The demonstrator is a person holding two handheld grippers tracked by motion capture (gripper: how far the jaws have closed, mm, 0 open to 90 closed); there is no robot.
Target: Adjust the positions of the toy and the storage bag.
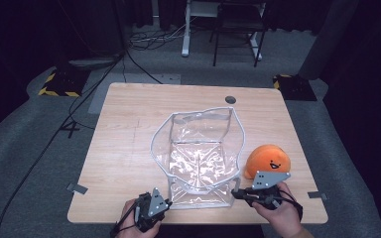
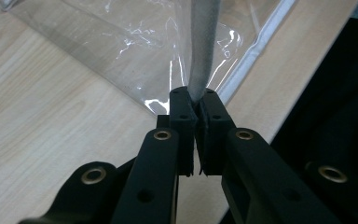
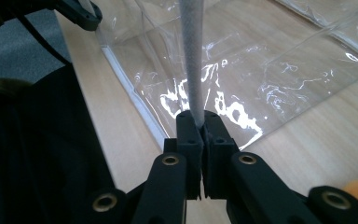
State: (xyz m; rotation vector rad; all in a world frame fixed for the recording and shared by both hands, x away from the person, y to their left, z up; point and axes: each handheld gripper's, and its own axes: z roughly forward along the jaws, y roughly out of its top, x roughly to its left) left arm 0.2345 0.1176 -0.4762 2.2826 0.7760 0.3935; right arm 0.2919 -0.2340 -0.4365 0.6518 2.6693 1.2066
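A clear plastic bag (image 1: 198,153) with a grey trimmed rim stands open on the wooden table (image 1: 124,134), its mouth facing up. My left gripper (image 1: 166,202) is at the bag's near left corner, and in the left gripper view it (image 2: 195,100) is shut on the grey rim strip (image 2: 204,46). My right gripper (image 1: 235,191) is at the near right corner and is likewise shut (image 3: 196,119) on the rim strip (image 3: 190,56). An orange plush toy (image 1: 268,159) with a smiling face sits on the table just right of the bag, beside my right hand.
The bag lies close to the table's near edge (image 1: 198,222). A round cable hole (image 1: 230,99) sits near the far edge. Cables and a dark chair (image 1: 238,29) stand on the grey floor beyond. The left half of the table is bare wood.
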